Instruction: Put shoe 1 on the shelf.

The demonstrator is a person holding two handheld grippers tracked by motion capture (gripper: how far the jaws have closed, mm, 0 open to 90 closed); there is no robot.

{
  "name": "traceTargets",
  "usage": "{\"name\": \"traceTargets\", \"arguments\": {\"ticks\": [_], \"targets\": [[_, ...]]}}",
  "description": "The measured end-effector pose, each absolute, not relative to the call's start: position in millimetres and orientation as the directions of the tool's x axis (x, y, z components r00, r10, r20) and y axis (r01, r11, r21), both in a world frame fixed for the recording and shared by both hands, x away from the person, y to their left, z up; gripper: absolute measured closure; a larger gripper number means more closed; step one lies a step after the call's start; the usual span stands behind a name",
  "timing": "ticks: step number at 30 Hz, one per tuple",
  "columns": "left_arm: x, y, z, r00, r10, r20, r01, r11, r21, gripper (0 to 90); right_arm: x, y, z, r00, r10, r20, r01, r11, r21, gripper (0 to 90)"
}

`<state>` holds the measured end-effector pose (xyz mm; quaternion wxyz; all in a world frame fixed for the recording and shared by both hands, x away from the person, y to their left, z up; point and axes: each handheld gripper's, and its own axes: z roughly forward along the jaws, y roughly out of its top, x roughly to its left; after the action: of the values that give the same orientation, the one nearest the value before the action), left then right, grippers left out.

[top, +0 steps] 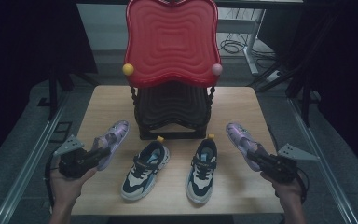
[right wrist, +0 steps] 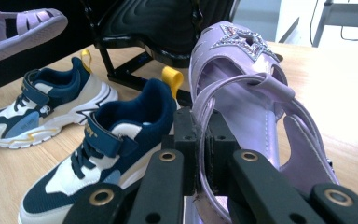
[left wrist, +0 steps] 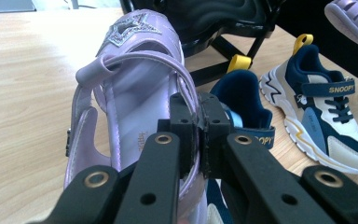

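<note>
My left gripper (top: 103, 150) is shut on the heel strap of a lilac sandal (top: 113, 140) at the table's left; in the left gripper view its pads (left wrist: 182, 122) pinch the strap of the sandal (left wrist: 130, 88), whose toe bears a glitter star. My right gripper (top: 253, 155) is shut on the heel strap of the matching lilac sandal (top: 240, 137) at the right; the right gripper view has that sandal (right wrist: 247, 79) with the strap between the pads (right wrist: 186, 135). Between them on the table lie two navy and white sneakers (top: 146, 169) (top: 203, 169).
A shoe rack with a red wavy top shelf (top: 171, 39) and a black lower shelf (top: 171, 109) stands at the back of the wooden table (top: 242, 100). Bare tabletop lies on both sides of the rack. Dark floor and cables lie beyond.
</note>
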<state>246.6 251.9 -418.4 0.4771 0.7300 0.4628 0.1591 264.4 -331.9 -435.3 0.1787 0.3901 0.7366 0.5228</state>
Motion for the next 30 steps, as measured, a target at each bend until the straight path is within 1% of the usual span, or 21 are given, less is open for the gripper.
{"name": "traceTargets", "arguments": {"ticks": [16,30], "targets": [[257,242,-410,0.539,0.817,-0.204,0.499,-0.114,0.859,86.4,279,-302,-427,-0.681,0.719,0.135,0.352,0.161,0.922,85.9],[259,233,-406,0.560,0.804,-0.199,0.483,-0.121,0.867,86.4,280,-290,-425,-0.705,0.694,0.144,0.343,0.157,0.926,85.9]]}}
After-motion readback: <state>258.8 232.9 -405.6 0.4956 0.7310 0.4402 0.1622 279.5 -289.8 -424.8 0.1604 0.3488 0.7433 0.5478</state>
